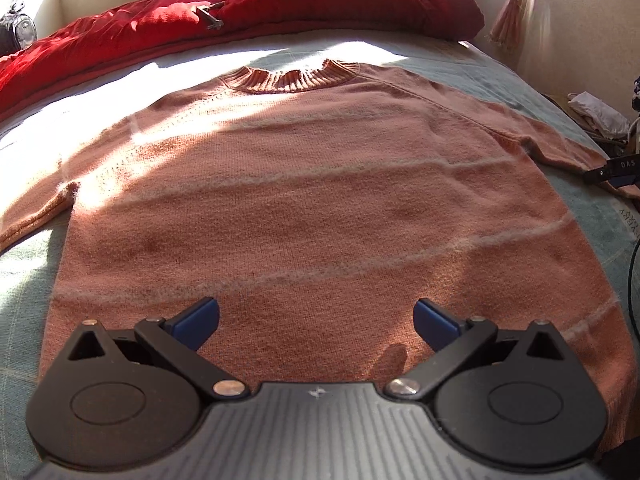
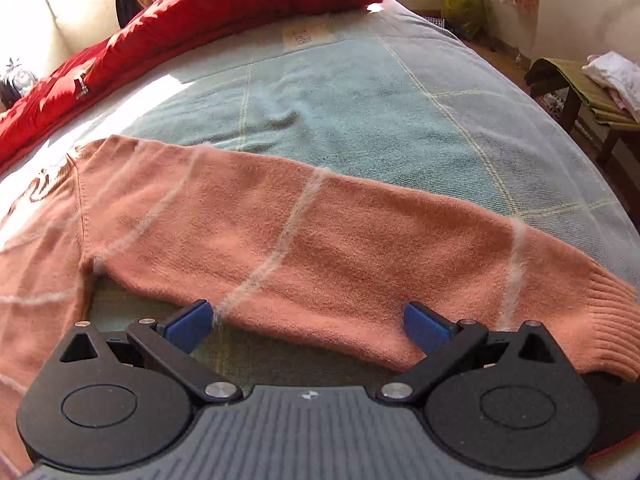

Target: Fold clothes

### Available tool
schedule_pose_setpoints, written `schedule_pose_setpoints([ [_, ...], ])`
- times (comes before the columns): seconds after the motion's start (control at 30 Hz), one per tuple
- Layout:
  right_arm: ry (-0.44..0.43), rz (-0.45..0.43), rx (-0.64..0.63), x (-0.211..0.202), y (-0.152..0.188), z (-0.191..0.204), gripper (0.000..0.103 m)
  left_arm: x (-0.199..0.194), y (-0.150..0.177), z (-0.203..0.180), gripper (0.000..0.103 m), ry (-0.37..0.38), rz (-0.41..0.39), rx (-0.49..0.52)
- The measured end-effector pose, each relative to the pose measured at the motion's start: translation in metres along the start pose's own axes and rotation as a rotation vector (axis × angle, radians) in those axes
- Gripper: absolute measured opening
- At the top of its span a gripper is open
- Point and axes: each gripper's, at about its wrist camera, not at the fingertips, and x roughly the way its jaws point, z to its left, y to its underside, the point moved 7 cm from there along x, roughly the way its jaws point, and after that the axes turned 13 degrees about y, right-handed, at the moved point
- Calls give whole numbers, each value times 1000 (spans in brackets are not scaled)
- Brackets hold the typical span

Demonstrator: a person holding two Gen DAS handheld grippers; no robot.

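Far left I log a red duvet [image 1: 240, 4] bunched along the head of the bed [image 1: 24, 280], clear of the work. Centre: one pink sweater [image 1: 304, 184], flat on the bed, collar [image 1: 292, 76] away from me, both sleeves spread out to the sides, no fold in it that I can see. My left gripper [image 1: 316, 316] hovers over the hem area, jaws wide apart, holding nothing. Further right, my right gripper [image 2: 308, 318] sits at the near edge of the right sleeve [image 2: 340, 248], jaws equally wide, empty; the cuff [image 2: 608, 320] lies just to its right. I judge the task barely begun: sleeves to bring in, then the body to fold.
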Motion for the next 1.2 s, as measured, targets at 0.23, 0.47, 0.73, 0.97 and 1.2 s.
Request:
schedule_pose_setpoints([
  [0.23,-98,-67,50,-25,-36,32,103,-5,-5,2,102,22,-27,-6],
  [0.47,-564,-6,182,-22,-66,114,103,-7,0,0,102,6,-20,-2],
  [0.73,-562,96,85,-3,-48,150,103,-6,4,6,102,-1,-19,-29],
  [0.97,-551,46,131,-29,-49,121,103,0,-5,10,102,4,-21,-34],
  [1.2,-526,100,46,-11,-35,151,103,4,-3,3,102,23,-6,0],
])
